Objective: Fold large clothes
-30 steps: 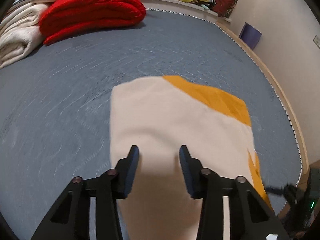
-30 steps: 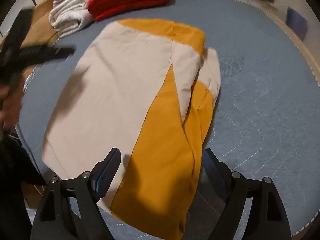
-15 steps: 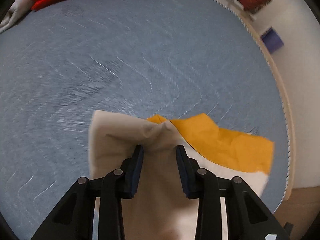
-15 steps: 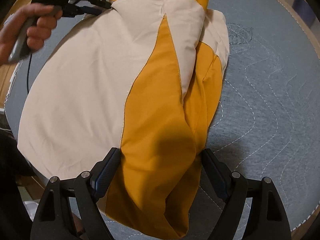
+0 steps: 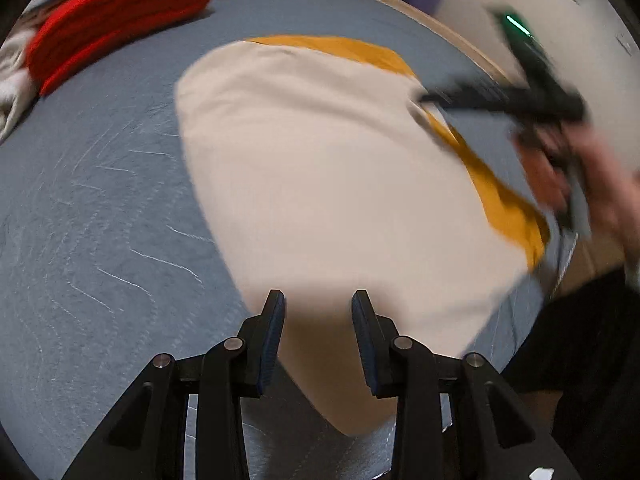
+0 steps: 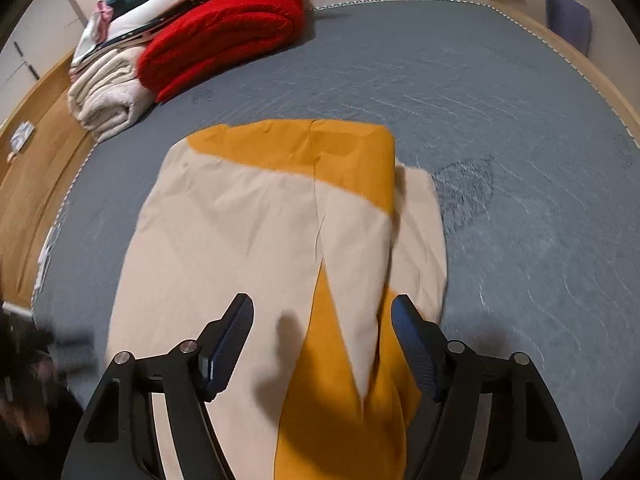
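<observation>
A cream and mustard-yellow garment lies folded flat on the grey quilted bed; it also shows in the right wrist view. My left gripper is open and empty above the garment's near cream edge. My right gripper is open wide and empty above the garment's near end, over the yellow panel. In the left wrist view the right gripper shows blurred in a hand at the right, by the garment's yellow edge. In the right wrist view the left gripper shows blurred at the lower left.
A folded red blanket and cream towels are stacked at the bed's far left, with other clothes behind. The bed's wooden frame runs along the left. A purple box stands by the far right wall.
My left gripper let go of the garment's far edge and pulled back to its near edge. My right gripper lifted and drew back; the garment now lies flat.
</observation>
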### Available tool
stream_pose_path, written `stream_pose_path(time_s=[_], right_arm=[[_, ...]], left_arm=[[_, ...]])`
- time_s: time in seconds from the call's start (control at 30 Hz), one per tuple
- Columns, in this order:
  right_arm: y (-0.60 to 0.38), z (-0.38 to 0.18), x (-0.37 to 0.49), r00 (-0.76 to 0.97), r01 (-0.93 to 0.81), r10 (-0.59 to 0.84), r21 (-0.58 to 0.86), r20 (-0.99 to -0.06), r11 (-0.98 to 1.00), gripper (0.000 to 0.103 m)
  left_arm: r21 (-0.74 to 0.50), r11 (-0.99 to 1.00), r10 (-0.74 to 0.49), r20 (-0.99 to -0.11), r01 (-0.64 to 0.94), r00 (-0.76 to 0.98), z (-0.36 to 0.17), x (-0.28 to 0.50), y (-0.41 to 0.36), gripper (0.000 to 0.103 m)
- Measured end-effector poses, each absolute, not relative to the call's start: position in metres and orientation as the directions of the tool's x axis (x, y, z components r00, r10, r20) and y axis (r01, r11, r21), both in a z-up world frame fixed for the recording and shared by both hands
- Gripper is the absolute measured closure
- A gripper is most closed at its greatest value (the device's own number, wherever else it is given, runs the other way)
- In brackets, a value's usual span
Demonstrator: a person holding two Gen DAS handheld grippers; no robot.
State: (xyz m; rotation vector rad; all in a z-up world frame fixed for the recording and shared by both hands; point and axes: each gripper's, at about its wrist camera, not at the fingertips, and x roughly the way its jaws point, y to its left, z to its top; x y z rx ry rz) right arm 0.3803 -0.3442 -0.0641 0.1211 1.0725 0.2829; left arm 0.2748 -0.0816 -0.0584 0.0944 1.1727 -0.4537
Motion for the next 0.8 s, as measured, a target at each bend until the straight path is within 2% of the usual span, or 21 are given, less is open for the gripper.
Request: stream_pose_path(time_s=[0.17, 0.23, 0.37, 0.47, 0.6, 0.7, 0.8], right_arm=[[-0.352, -0.089, 0.423, 0.439, -0.042, 0.208, 0.211, -0.874, 0.977, 0.031], [-0.349, -0.098, 0.438, 0.431, -0.026, 0.173, 0.179, -0.886, 0.983, 0.032], [-0.352, -0.117, 0.469, 0.411, 0.077, 0.018, 0.055, -0.912, 0.996, 0.034], [-0.365, -0.127, 0.482, 0.384, 0.149, 0.030, 0.094, -0.923, 0.984, 0.034], [-0.395, -0.081, 0.466, 0.497, 0.234, 0.000, 0.134, -0.868, 0.963, 0.034], [-0.413, -0.039, 0.436, 0.571, 0.211, 0.070, 0.229, -0.818, 0.950, 0.033], [-0.404, -0.022, 0.399, 0.556, 0.060, 0.254, 0.344, -0.791, 0.937, 0.029]], left_arm=[[0.037, 0.872, -0.168, -0.915, 0.489, 0.368, -0.081, 0.244, -0.109, 0.070], [0.058, 0.855, -0.165, -0.912, 0.515, 0.375, -0.083, 0.239, -0.111, 0.069], [0.005, 0.851, -0.213, -0.911, 0.525, 0.353, -0.078, 0.241, -0.106, 0.070], [-0.060, 0.855, -0.263, -0.906, 0.515, 0.331, -0.074, 0.242, -0.098, 0.068], [-0.225, 0.882, -0.355, -0.894, 0.413, 0.272, -0.063, 0.259, -0.072, 0.065], [-0.328, 0.901, -0.409, -0.859, 0.282, 0.309, -0.055, 0.276, -0.042, 0.064], [-0.414, 0.895, -0.445, -0.836, 0.164, 0.320, -0.059, 0.289, -0.017, 0.059]])
